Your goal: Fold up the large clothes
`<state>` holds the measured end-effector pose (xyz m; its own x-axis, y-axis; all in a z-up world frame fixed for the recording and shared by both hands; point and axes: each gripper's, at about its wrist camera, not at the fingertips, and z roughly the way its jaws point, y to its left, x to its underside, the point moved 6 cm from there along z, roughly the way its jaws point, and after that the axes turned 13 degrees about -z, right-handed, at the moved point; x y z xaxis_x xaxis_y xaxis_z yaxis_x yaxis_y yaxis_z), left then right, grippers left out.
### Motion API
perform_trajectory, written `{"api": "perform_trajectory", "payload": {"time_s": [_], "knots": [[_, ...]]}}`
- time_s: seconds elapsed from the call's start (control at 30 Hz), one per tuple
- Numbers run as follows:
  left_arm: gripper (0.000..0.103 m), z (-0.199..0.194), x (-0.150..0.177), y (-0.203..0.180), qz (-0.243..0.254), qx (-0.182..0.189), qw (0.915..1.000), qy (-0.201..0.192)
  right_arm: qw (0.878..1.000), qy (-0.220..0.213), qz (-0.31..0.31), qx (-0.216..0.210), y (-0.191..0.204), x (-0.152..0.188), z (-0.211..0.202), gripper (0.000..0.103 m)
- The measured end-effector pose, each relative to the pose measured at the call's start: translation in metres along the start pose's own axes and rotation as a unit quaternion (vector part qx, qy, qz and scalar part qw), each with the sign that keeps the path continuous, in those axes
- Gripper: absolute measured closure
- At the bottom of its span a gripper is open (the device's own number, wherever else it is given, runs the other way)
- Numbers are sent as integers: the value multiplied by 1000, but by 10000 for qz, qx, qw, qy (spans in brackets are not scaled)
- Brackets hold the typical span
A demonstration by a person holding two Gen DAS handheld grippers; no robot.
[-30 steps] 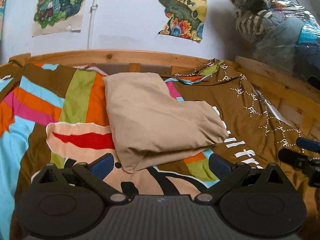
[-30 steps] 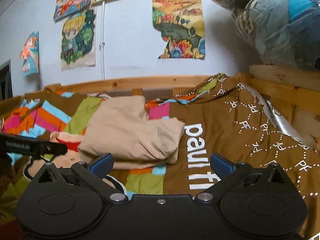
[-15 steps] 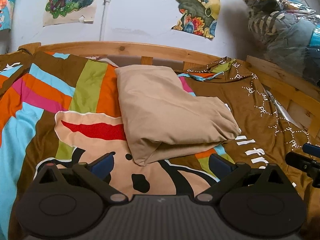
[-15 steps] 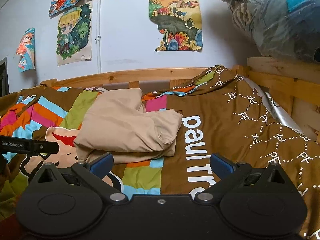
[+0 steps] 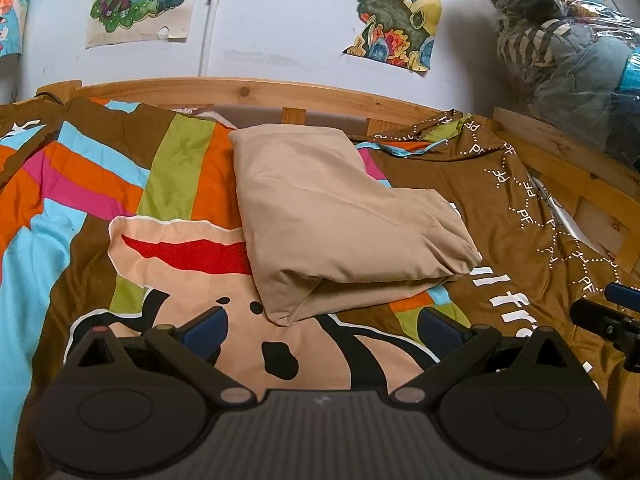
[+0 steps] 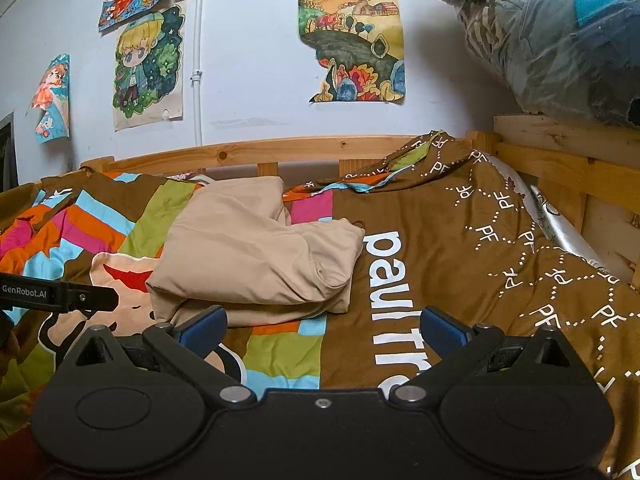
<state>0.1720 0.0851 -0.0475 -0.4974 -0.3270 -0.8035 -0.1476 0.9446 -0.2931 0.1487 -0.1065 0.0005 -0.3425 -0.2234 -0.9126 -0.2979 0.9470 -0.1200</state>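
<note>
garment: a beige folded cloth [image 5: 340, 220] lies in layers on the patterned bedspread [image 5: 100, 208], its thick folded edge toward the cameras; no gripper touches it.
garment place: near the middle of the bedspread, just in front of the wooden headboard rail [image 5: 248, 92], lying over the coloured stripes and the cartoon print.
left gripper: the left gripper [image 5: 322, 326] has its blue-padded fingers spread wide and holds nothing; it hangs just short of the cloth's near corner, above the bedspread.
right gripper: the right gripper [image 6: 324, 324] has its jaws wide apart too, empty; its left pad sits close to the cloth's near edge, though contact is hard to judge from this angle.
each in the other's view: the right gripper shows at the right edge of the left wrist view, beside the cloth and apart from it; the left one shows at the left edge of the right wrist view.
wall: posters [image 6: 352, 40] hang above the headboard rail.
far right: a clear plastic bag of textiles [image 6: 560, 36] sits on a wooden ledge above the bedspread's right side.
</note>
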Motion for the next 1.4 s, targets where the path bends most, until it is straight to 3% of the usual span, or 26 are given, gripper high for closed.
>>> {"api": "perform_trajectory", "payload": {"time_s": [1.4], "knots": [[1,-2,4,-4,28,30,10000,25,10000,18,2,-6,0,0,1,1]]}}
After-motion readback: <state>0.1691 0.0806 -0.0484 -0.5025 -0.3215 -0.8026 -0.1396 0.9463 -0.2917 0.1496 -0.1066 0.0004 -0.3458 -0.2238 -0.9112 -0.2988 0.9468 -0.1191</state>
